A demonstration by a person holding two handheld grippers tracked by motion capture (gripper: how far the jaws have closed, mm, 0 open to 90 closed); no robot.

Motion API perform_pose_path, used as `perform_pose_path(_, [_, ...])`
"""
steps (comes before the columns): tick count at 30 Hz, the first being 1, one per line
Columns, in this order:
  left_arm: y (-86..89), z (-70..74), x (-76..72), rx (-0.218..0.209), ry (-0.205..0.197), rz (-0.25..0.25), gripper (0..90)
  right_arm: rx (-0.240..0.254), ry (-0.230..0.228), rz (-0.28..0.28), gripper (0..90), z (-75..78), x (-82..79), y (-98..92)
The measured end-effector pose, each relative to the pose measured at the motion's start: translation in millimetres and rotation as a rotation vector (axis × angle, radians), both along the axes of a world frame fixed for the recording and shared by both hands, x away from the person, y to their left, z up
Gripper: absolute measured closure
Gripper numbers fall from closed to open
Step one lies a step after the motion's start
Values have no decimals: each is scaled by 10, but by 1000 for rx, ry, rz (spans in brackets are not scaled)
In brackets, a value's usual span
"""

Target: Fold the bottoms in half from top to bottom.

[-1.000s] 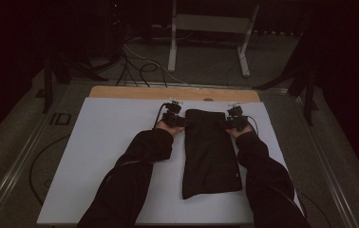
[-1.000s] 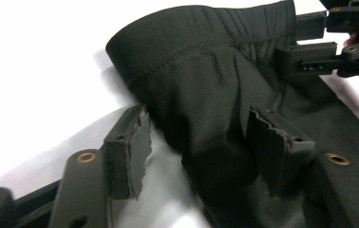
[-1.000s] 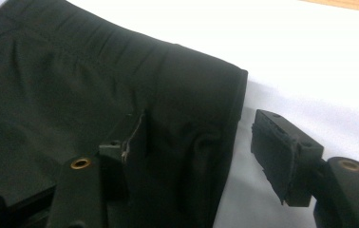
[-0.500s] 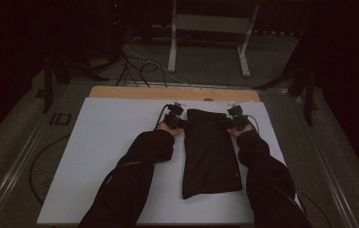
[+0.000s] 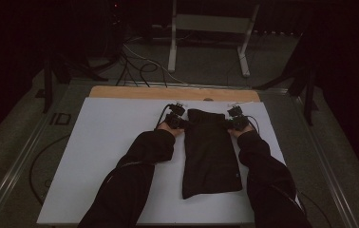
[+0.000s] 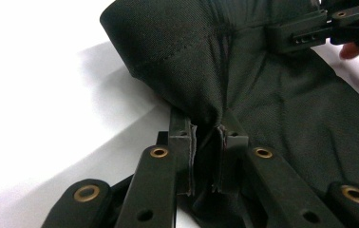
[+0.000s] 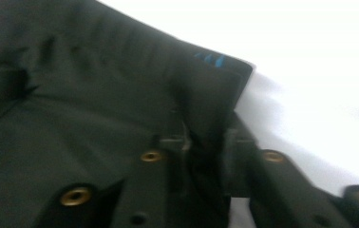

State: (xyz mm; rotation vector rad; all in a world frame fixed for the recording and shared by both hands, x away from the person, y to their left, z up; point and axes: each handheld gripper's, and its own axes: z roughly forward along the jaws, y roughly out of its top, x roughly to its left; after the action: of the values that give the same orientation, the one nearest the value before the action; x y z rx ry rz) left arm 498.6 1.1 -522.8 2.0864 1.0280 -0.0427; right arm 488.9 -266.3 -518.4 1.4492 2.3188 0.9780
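Note:
A black folded garment (image 5: 211, 152) lies lengthwise on the white table top (image 5: 111, 142), its far end between both hands. My left gripper (image 5: 180, 122) pinches the garment's far left corner; in the left gripper view the jaws stand nearly closed with black cloth (image 6: 192, 76) bunched between them. On the far right corner my right gripper (image 5: 234, 122) is shut the same way, its jaws clamped on a fold of cloth (image 7: 206, 109) near a small blue mark (image 7: 211, 59). The other gripper (image 6: 320, 28) shows at the top right of the left gripper view.
A wooden strip (image 5: 168, 92) runs along the table's far edge. Beyond it, on the dark floor, are loose cables (image 5: 139, 66) and a white metal stand (image 5: 211, 33). Dark sleeves (image 5: 135, 180) cover both forearms. A cable (image 5: 40, 161) hangs off the table's left side.
Both hands and the garment's far end have shifted very slightly; the grips are unchanged.

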Motion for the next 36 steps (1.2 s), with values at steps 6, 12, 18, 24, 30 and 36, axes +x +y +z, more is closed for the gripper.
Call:
perform_pose_path(6, [-9, 20, -23, 6, -24, 1, 825, -36, -21, 14, 858, 23, -14, 36])
perform_pose_path(12, [-26, 91, -65, -5, -36, -5, 831, -30, -41, 13, 863, 44, -60, 28])
perform_pose_path(18, [-8, 156, -115, -21, -50, -13, 833, -25, -68, 20, 865, 94, -118, 18])
perform_pose_path(24, [-5, 226, -165, -42, -53, -30, 833, -10, -87, 17, 865, 161, -171, -1])
perform_pose_path(30, [-13, 290, -221, -40, -69, -47, 834, -2, -96, 20, 865, 210, -227, -21])
perform_pose_path(36, [-22, 372, -298, -31, -96, -78, 835, 6, -115, 20, 865, 286, -321, -54])
